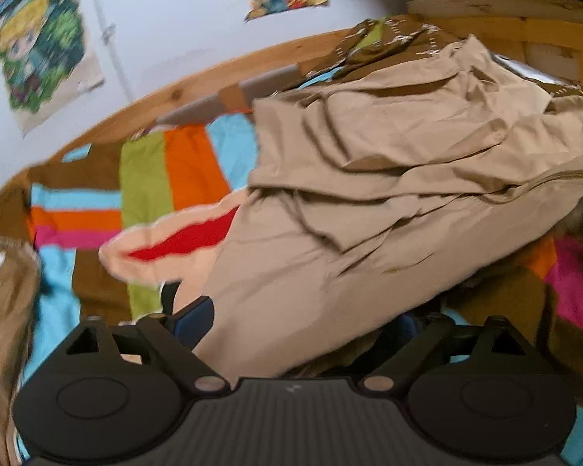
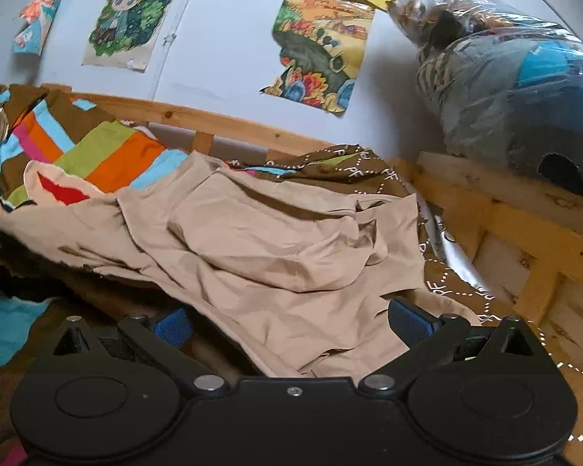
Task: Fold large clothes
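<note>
A large beige garment [image 1: 388,178] lies crumpled across the bed, with a zip near its right edge. In the right wrist view the same garment [image 2: 260,240] spreads in loose folds from the middle down to the fingers. My left gripper [image 1: 299,322] is open, its fingers spread wide. The garment's lower hem drapes between them and hides most of the right blue pad. My right gripper [image 2: 291,326] is also open, both blue pads [image 2: 173,328] showing. A corner of the beige cloth lies between them, not pinched.
A striped bedcover [image 1: 182,163] in orange, green, blue, pink and brown lies under the garment. A peach and red cloth [image 1: 167,240] lies to its left. A wooden bed rail [image 2: 229,124] runs along the wall with pictures. A full plastic bag [image 2: 517,77] sits on a wooden ledge at right.
</note>
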{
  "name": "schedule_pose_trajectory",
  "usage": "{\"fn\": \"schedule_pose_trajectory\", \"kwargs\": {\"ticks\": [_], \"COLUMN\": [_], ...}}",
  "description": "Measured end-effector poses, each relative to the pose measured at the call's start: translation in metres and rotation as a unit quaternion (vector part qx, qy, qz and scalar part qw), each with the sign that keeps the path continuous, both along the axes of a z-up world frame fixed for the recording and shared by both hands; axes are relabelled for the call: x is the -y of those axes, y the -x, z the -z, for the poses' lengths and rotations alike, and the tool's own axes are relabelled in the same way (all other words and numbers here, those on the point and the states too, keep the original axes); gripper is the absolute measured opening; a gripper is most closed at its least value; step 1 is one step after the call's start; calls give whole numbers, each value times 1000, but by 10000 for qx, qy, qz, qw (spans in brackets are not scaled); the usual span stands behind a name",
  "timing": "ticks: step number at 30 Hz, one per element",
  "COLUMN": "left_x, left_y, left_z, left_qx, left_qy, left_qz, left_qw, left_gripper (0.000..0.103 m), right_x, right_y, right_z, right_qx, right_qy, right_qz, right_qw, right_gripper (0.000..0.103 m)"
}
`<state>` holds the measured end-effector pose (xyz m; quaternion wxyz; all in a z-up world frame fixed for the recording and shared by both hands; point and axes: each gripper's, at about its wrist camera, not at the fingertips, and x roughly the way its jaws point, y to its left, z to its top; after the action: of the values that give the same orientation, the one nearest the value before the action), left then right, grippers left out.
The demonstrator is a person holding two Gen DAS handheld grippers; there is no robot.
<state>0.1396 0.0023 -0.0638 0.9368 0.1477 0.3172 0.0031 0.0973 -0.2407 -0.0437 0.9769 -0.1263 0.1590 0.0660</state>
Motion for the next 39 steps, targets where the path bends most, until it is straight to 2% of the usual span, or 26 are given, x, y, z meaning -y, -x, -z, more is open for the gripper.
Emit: {"fn": "schedule_pose_trajectory", "kwargs": {"ticks": [1,3,4,7,10,12,15,17,19,22,23,24,25,26,27,30,32,33,34,37,39], "left_x": [-3,-7,-7,-5,2,4,4,3,3,2,1,0,-1,-2,-2,-2,1,4,7,20,29], "left_y": [1,-3,-4,-13,-28,-37,-46,-48,-48,-46,-45,-44,-42,-38,-34,-19,-8,-3,2,11,12], "left_z": [1,0,-2,-13,-25,-31,-37,-38,-38,-37,-37,-36,-35,-33,-30,-18,-9,-4,1,17,30], "left_qx": [-16,-35,-20,158,330,372,360,332,322,283,266,247,236,227,205,121,19,-18,-41,-203,-304], "left_qy": [61,7,40,174,207,273,405,473,490,533,556,591,625,652,659,536,356,227,94,-405,-922], "left_qz": [-39,-99,-61,122,228,301,352,371,335,298,289,286,266,249,252,417,570,647,706,868,857], "left_qw": [10000,9999,10000,9997,9990,9985,9979,9976,9977,9977,9977,9975,9974,9973,9973,9976,9977,9976,9975,9952,9916], "left_gripper": [81,70,61,40,34,31,30,30,30,30,30,30,30,30,30,33,39,47,52,55,55], "right_x": [2,4,6,9,9,9,4,-7,-18,-21,-18,-13,-8,-3,0,11,12,12,14,18,17], "right_y": [0,1,1,3,6,9,20,25,24,15,13,11,9,9,8,4,-1,-3,-5,-5,-4], "right_z": [-1,-3,-4,-6,-8,-9,-5,4,17,33,33,32,27,23,17,2,-3,-7,-9,-16,-17], "right_qx": [0,16,43,67,-125,-485,-793,-890,-1019,-1257,-1253,-1218,-1148,-1052,-920,-507,-291,-224,-147,-2,71], "right_qy": [-18,-3,11,70,137,228,568,1174,1866,2372,2325,2189,1974,1754,1513,1023,807,746,637,362,374], "right_qz": [33,128,186,306,248,-93,-781,-1015,-1015,-742,-613,-486,-380,-289,-207,-49,-17,7,29,56,52], "right_qw": [10000,9999,9998,9995,9995,9985,9922,9839,9718,9604,9625,9669,9728,9784,9840,9935,9963,9970,9979,9993,9993], "right_gripper": [102,102,102,102,102,102,102,102,99,78,67,50,40,23,19,15,13,13,13,12,12]}}
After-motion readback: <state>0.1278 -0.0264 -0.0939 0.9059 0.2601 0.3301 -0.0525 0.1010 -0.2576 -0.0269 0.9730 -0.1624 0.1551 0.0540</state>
